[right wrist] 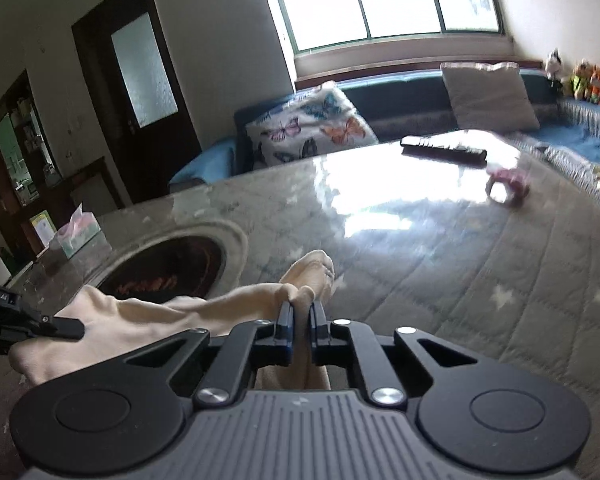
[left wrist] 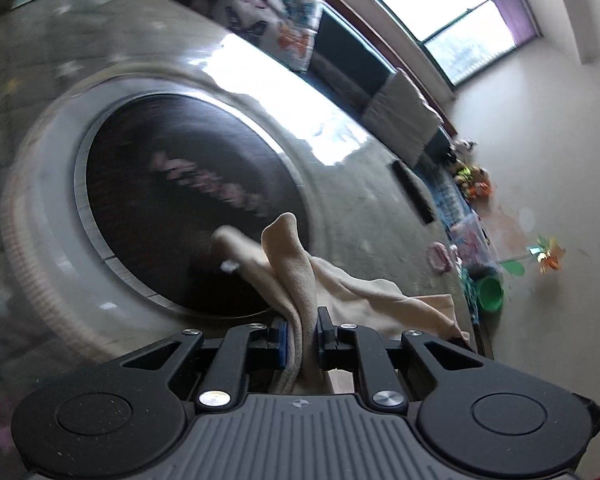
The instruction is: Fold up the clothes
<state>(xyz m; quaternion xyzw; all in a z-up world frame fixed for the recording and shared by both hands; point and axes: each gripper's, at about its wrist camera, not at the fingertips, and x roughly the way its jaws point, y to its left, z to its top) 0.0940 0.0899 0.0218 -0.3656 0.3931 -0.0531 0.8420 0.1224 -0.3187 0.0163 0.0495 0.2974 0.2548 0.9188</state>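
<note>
Two grippers yours: left gripper (left wrist: 302, 330) clamps cream garment (left wrist: 296, 264), right gripper (right wrist: 300, 322) pinches same cloth; round dark inlay (right wrist: 172, 268) at ten o'clock.

Cloth (right wrist: 148, 320) stretches across the lower frame, pinched between the right gripper (right wrist: 300, 316) at centre and the left gripper (right wrist: 60, 326) at the left edge. Behind it on the table (right wrist: 480, 280) sits a round inset (right wrist: 168, 268); a tissue box (right wrist: 78, 234) further left, what looks like a remote (right wrist: 444, 150) far back, and the sofa's butterfly cushion (right wrist: 312, 130) beyond.
</note>
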